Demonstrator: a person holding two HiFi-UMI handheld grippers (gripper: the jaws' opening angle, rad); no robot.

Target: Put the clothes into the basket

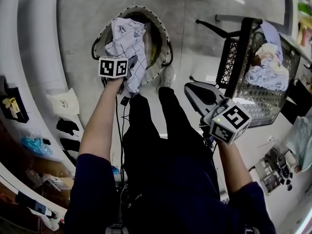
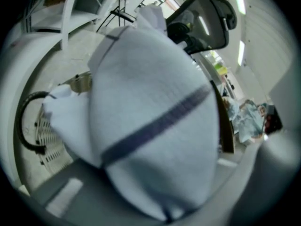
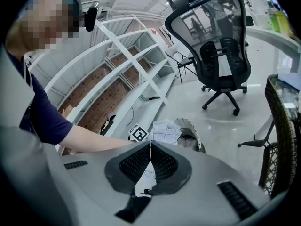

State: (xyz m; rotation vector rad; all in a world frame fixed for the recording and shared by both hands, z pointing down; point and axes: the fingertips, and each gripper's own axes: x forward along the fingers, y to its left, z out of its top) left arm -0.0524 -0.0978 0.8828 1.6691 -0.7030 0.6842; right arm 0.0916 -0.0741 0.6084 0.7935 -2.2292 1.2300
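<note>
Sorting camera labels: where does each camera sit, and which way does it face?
Head view: on the person's head, facing steeply down at the floor basket; forearms, legs show.
Left gripper view: on the left tool, filled by the white checked garment it grips.
Right gripper view: on the shut right tool, facing the office chair; left arm shows.
Shared by head, right gripper views: basket, garment.

Ahead, garment (image 1: 127,40) hanging over basket (image 1: 165,33), wire crate (image 1: 273,99) holding clothes (image 1: 267,69) to its right
</note>
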